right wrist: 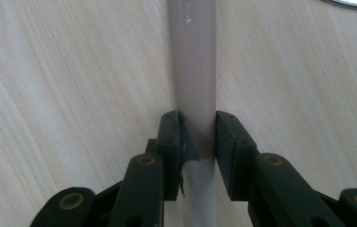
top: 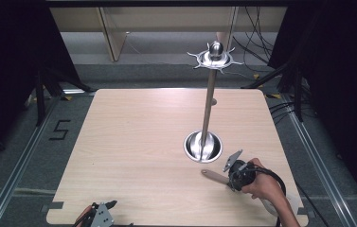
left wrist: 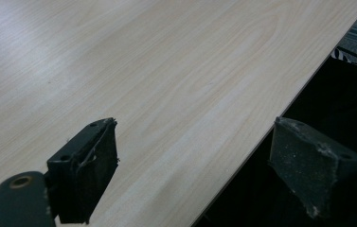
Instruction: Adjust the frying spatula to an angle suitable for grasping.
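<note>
A beige utensil handle (top: 212, 175) lies low over the wooden table (top: 133, 142), in front of a metal stand. My right gripper (top: 227, 180) is shut on it, a hand wrapped around the gripper. In the right gripper view the handle (right wrist: 192, 71) runs straight away from the jaws of the right gripper (right wrist: 199, 130), which clamp its sides. The hand and gripper hide the utensil's other end. My left gripper (top: 107, 208) sits at the table's near left edge. Its jaws stand wide apart in the left gripper view, so the left gripper (left wrist: 195, 151) is open with nothing between them.
The metal stand has a round shiny base (top: 203, 145), a tall thin pole (top: 208, 104) and a ring of hooks at the top (top: 215, 56). Its base rim (right wrist: 356, 2) shows just beyond the handle. Cables lie on the floor at the far right (top: 280, 109).
</note>
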Tool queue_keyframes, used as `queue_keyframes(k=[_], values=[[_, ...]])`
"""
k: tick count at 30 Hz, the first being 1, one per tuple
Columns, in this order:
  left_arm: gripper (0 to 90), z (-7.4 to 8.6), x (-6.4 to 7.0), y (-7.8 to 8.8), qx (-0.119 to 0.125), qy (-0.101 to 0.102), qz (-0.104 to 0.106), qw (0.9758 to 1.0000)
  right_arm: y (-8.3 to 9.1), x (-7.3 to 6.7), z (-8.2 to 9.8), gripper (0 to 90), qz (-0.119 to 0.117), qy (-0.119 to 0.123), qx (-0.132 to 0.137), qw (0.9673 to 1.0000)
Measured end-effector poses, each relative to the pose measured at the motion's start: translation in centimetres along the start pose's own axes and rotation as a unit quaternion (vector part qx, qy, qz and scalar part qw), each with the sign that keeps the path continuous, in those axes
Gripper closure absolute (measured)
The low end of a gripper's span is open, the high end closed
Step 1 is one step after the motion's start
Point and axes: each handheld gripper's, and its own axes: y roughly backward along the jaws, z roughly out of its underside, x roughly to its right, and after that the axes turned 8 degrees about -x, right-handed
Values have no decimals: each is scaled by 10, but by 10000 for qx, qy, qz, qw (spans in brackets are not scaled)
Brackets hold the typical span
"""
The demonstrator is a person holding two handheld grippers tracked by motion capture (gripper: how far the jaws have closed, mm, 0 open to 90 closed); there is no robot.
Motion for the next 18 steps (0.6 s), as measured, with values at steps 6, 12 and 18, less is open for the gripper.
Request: queue_keyframes(k=[6,12,18], values=[[154,0,0,0,-9,-11,1,10000,1,0,-5,734,110,155,-281,9994],[154,0,0,1,12,19,11,10000,2,-3,-7,738,187,144,-378,9990],[154,0,0,1,-4,8,-3,10000,18,0,1,739,227,-63,348,9991]])
